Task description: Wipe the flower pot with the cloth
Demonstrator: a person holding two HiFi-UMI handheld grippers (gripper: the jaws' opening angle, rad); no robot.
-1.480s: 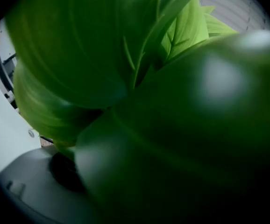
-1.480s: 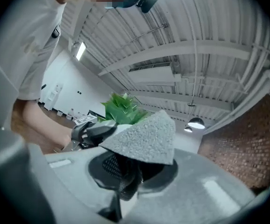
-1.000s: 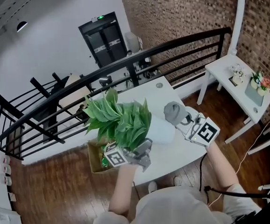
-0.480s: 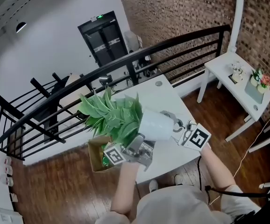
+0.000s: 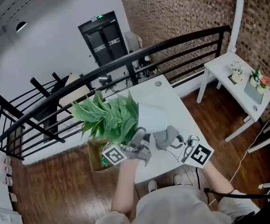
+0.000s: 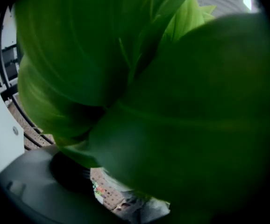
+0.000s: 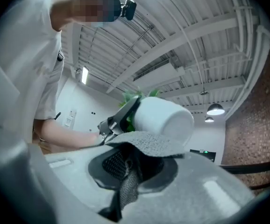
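Right fingers [image 7: 209, 171] pinch cloth [image 7: 149, 143]; left [image 5: 138, 135] grip pot [image 5: 152, 118] | white table [image 5: 172, 101] | brick wall [image 5: 181, 13]

I log the white flower pot [image 5: 152, 118] tipped sideways, its green leaves [image 5: 104, 118] pointing left. The grey cloth [image 5: 166, 136] sits bunched just beneath it.

Bright, even light (edges fisheye-warped).

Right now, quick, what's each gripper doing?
Left gripper: closed on the rim of the flower pot, holding it tilted.
Right gripper: closed on the cloth.
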